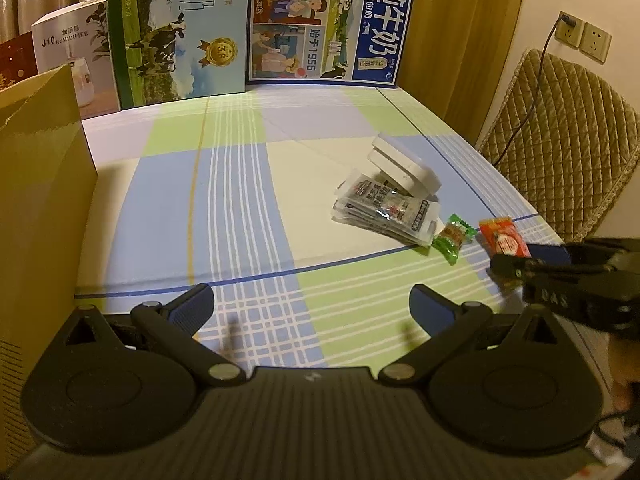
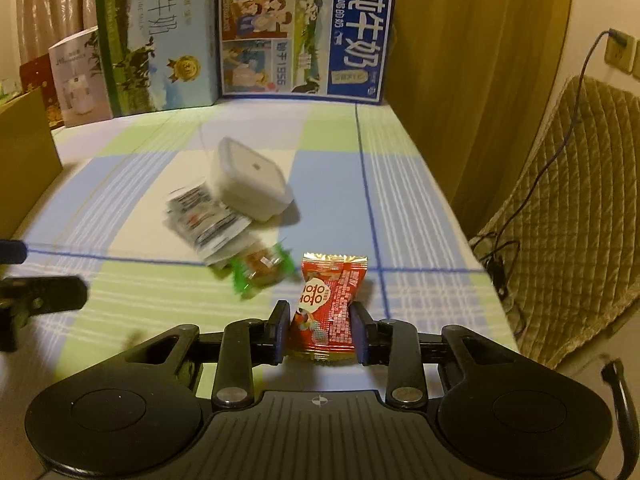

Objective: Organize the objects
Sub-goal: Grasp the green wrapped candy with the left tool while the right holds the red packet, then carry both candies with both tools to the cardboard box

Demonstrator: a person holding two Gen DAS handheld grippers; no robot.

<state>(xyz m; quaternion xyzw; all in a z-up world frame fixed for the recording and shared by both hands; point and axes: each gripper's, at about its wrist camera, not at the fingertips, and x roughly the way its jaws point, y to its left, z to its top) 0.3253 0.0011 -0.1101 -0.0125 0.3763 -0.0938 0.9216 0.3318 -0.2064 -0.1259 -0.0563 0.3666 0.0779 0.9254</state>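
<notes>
Red snack pkt (image 2: pixel 330 300), lower centre: pinched near tail by right gripper (image 2: pixel 320 334) jaws, slip risk on lift; left gripper (image 1: pixel 312 308) jaws wide, empty.

2 milk cartons (image 1: pixel 256 28) upright at back, humidifier box (image 1: pixel 76 52), quilted chair (image 1: pixel 560 140), wall sockets (image 1: pixel 584 36)

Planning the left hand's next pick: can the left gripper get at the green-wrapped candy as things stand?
Probably yes. The left gripper is open and empty, with bare checked tablecloth between it and the green-wrapped candy. The right gripper, shut on the red snack packet, sits close beside it.
</notes>
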